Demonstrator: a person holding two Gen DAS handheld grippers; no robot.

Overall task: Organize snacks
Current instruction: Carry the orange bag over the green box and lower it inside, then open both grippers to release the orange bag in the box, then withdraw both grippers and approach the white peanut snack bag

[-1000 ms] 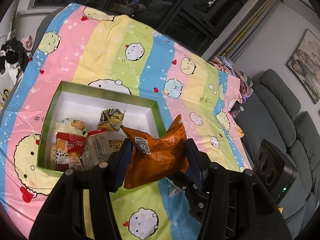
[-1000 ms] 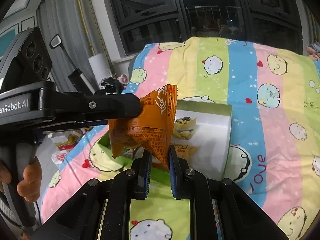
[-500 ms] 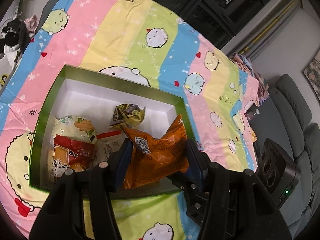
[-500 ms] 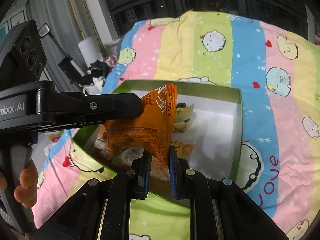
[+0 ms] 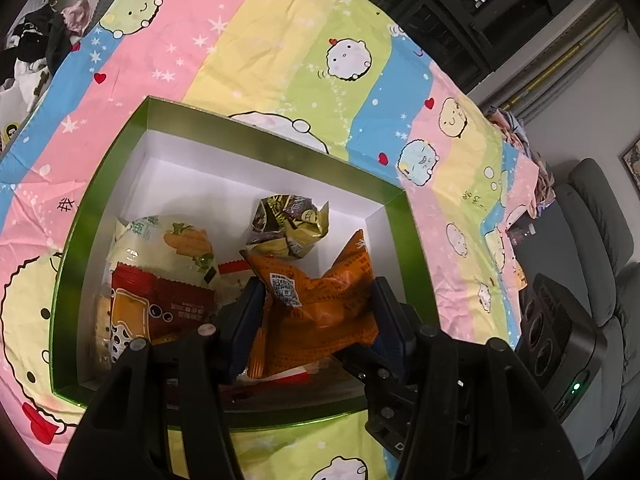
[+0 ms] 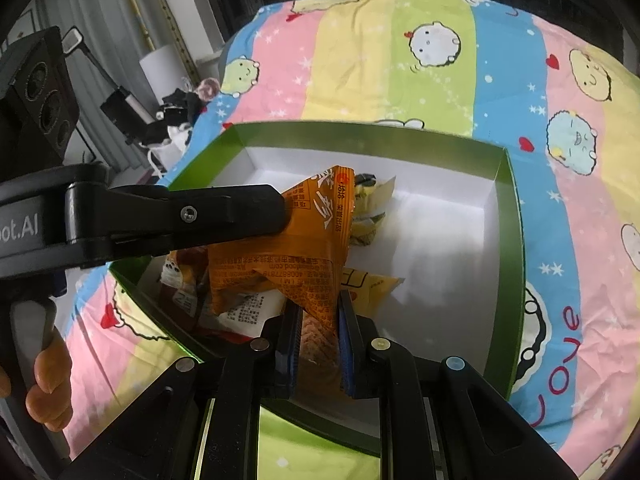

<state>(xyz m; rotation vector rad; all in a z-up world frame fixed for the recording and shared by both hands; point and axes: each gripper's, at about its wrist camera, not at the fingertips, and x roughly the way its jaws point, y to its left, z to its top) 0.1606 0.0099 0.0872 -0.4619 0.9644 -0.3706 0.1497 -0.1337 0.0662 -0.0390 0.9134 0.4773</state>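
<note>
An orange snack packet (image 5: 320, 304) is held by both grippers above the green box (image 5: 276, 138). My left gripper (image 5: 318, 316) is shut on its sides. My right gripper (image 6: 318, 320) is shut on its lower corner (image 6: 320, 300). The left gripper's finger (image 6: 180, 220) shows in the right wrist view, pressed on the orange packet (image 6: 280, 256). The white-lined green box (image 6: 504, 216) holds a gold crumpled packet (image 5: 286, 226), a pale green packet (image 5: 168, 244) and a red packet (image 5: 156, 300).
The box lies on a striped cartoon blanket (image 5: 280, 52) over the table. A grey sofa (image 5: 600, 232) stands to the right. Dark clothes (image 5: 36, 40) lie past the blanket's far left edge. The box's right half shows bare white floor (image 6: 440, 248).
Both grippers have carried the orange packet forward from the box's near edge to over the inside of the box, and lower. Both grips are unchanged.
</note>
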